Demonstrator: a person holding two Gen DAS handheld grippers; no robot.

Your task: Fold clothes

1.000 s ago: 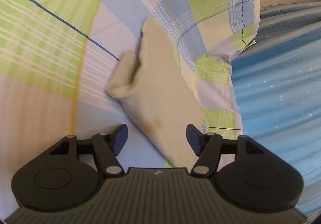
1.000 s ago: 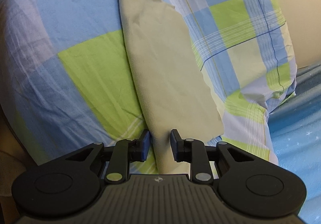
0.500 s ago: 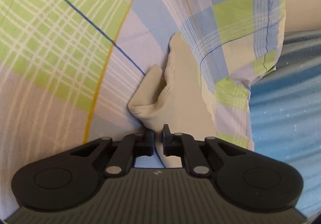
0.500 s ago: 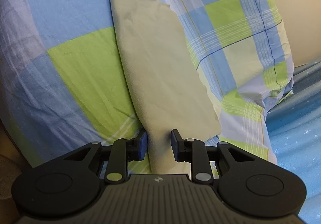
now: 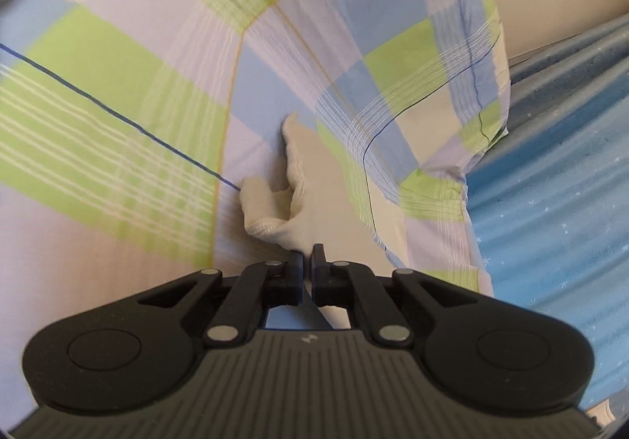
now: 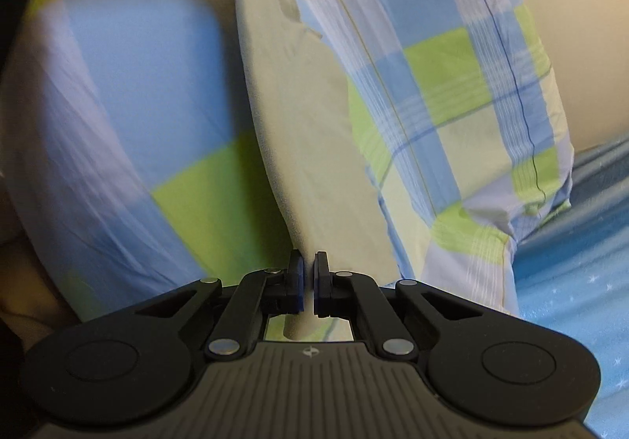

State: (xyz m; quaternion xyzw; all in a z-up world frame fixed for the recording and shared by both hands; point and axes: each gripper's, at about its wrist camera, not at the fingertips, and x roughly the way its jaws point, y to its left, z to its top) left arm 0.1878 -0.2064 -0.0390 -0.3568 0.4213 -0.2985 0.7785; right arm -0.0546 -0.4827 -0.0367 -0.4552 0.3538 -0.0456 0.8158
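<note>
stage: early, no fold seen yet | long cream cloth garment (image 6: 310, 148) lies on checked bedsheet (image 6: 165, 93) | left hand-held gripper (image 5: 307, 262) clenched on one end | right hand-held gripper (image 6: 308, 270) clenched on opposite end | folding left

Cream garment (image 6: 314, 171) stretched taut over checked bedding (image 6: 440, 93).

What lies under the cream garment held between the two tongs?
Under the cream garment lies the checked blue-green bedding, visible on both sides of it. Both the left tongs and right tongs pinch its ends. Whatever sits directly beneath the cloth's middle is covered.
</note>
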